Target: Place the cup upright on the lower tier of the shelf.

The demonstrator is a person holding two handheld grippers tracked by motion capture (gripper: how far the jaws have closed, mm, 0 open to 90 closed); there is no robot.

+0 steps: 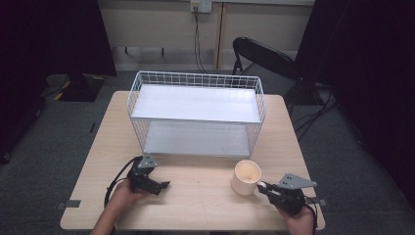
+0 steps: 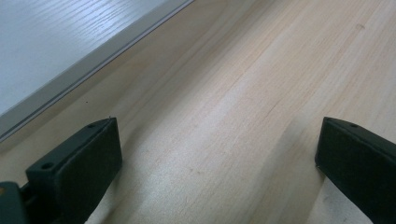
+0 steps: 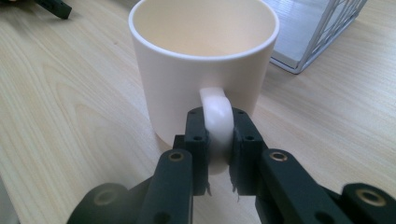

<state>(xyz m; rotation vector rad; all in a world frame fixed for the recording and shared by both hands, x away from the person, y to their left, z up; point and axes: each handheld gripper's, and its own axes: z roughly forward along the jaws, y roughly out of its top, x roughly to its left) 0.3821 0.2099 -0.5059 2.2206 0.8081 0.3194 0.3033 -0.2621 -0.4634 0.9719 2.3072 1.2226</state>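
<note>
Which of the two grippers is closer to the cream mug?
The right. The right gripper is clamped on the handle of the mug, while the left gripper rests open on the table, well off to the mug's left.

From my feed: light wood table [image 1: 195,205] on grey carpet floor [image 1: 58,142]. Black folding chair [image 1: 264,56] just beyond the table's far right corner. Black drapes [image 1: 49,34] hang both sides. Pale wall panels [image 1: 156,24] behind, with a socket [image 1: 201,6] and cable [image 1: 197,39] dropping down. Lighting dim, even.
</note>
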